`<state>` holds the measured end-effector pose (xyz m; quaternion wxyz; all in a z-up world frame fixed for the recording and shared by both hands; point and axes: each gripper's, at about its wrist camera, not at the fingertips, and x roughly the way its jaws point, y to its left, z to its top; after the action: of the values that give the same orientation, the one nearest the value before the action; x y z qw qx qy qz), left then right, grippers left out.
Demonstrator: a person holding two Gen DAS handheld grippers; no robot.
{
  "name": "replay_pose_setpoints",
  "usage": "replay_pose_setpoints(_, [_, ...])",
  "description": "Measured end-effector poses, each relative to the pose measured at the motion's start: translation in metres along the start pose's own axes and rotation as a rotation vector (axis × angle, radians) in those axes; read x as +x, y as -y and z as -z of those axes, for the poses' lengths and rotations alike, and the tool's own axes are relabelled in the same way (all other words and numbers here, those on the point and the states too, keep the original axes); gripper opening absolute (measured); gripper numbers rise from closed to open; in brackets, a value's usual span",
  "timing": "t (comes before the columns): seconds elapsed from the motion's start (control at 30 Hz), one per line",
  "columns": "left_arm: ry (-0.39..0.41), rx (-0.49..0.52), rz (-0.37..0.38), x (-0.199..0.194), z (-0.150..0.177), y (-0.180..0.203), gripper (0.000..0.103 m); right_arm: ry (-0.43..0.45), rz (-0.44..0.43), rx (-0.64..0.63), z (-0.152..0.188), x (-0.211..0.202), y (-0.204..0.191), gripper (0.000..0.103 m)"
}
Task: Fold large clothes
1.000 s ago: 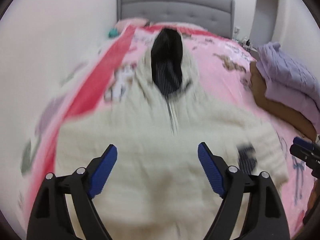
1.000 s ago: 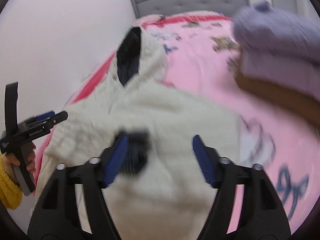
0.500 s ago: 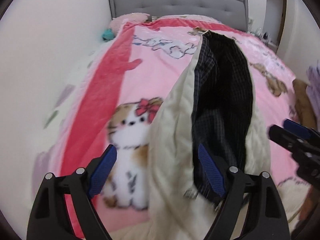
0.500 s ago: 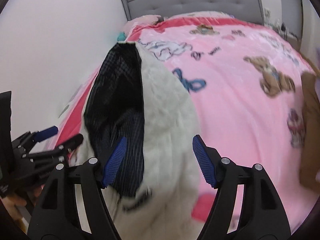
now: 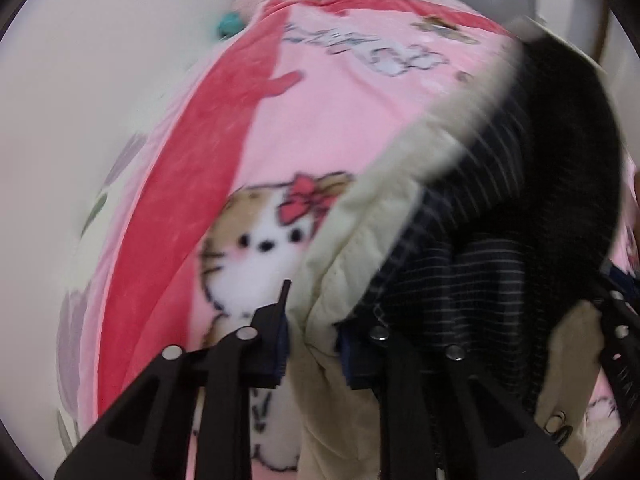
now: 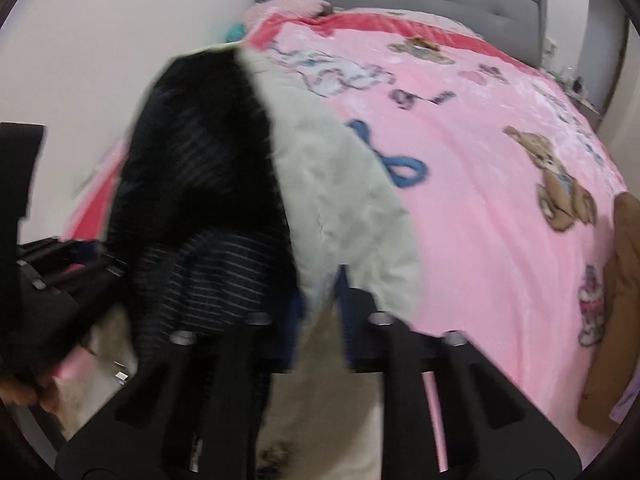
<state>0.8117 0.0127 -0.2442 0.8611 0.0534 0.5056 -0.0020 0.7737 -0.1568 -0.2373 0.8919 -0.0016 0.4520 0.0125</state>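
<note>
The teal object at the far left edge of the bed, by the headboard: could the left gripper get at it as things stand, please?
Probably not yet. The left gripper is closing on the cream jacket, and the teal object lies far up the pink blanket; the way there looks free once it lets go.

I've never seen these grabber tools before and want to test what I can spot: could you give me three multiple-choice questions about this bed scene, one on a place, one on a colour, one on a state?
1. Where does the jacket lie?
A. on the pink blanket
B. on the floor
C. on a chair

2. What colour is the jacket's lining?
A. bright yellow
B. dark with thin stripes
C. plain white

3. How does the left gripper stand?
A. wide open above the blanket
B. out of sight
C. closing, with the jacket's cream edge between its fingers

Answers:
1 A, the blanket spreads under and around it.
2 B, pale lines cross the dark cloth.
3 C, cream fabric runs between the blue pads.
</note>
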Motion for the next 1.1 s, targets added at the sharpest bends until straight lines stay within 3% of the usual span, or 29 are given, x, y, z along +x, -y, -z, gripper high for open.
replay_pose_setpoints(0.13, [0.038, -0.14, 0.075, -0.009, 0.007, -0.033, 0.014, 0.036, 0.09, -0.064, 0.009, -0.018, 0.024, 0.006])
replay_pose_setpoints(0.23, [0.25, -0.264, 0.193, -0.047, 0.03, -0.066, 0.014, 0.141, 0.065, -0.091, 0.028, -0.062, 0.044, 0.005])
replay_pose_setpoints(0.3, [0.281, -0.218, 0.182, -0.053, 0.047, -0.067, 0.015, 0.189, 0.068, -0.132, 0.043, -0.077, 0.049, 0.006])
replay_pose_setpoints(0.4, [0.193, -0.114, 0.119, -0.028, 0.056, -0.056, 0.015, 0.118, 0.091, -0.181, 0.063, -0.063, 0.05, 0.006])
replay_pose_setpoints(0.53, [0.08, -0.108, 0.092, 0.004, 0.059, -0.06, 0.02, -0.009, 0.106, -0.176, 0.08, -0.018, 0.052, 0.009])
replay_pose_setpoints(0.63, [-0.017, -0.053, 0.057, 0.032, 0.065, -0.055, 0.031, -0.12, 0.096, -0.149, 0.09, 0.014, 0.048, 0.009])
replay_pose_setpoints(0.7, [0.007, -0.058, 0.052, 0.031, 0.066, -0.058, 0.04, -0.103, 0.104, -0.135, 0.091, 0.016, 0.048, 0.009])
replay_pose_setpoints(0.8, [0.031, -0.115, 0.075, 0.023, 0.072, -0.071, 0.055, -0.101, 0.04, -0.073, 0.092, 0.011, 0.056, 0.014])
replay_pose_setpoints(0.83, [0.059, -0.126, 0.125, 0.017, 0.075, -0.081, 0.056, -0.083, 0.001, -0.044, 0.092, 0.002, 0.063, 0.018])
replay_pose_setpoints(0.87, [0.083, -0.127, 0.147, 0.01, 0.077, -0.088, 0.061, -0.063, -0.03, -0.009, 0.092, -0.008, 0.072, 0.034])
replay_pose_setpoints(0.9, [0.103, -0.128, 0.167, 0.003, 0.079, -0.092, 0.065, -0.044, -0.076, 0.028, 0.093, -0.019, 0.081, 0.043])
replay_pose_setpoints(1.0, [0.168, -0.098, 0.262, -0.028, 0.082, -0.103, 0.068, -0.021, -0.188, 0.085, 0.096, -0.047, 0.1, 0.046])
replay_pose_setpoints(1.1, [0.202, 0.0, 0.303, -0.054, 0.086, -0.105, 0.068, 0.038, -0.261, 0.095, 0.1, -0.095, 0.111, 0.049])
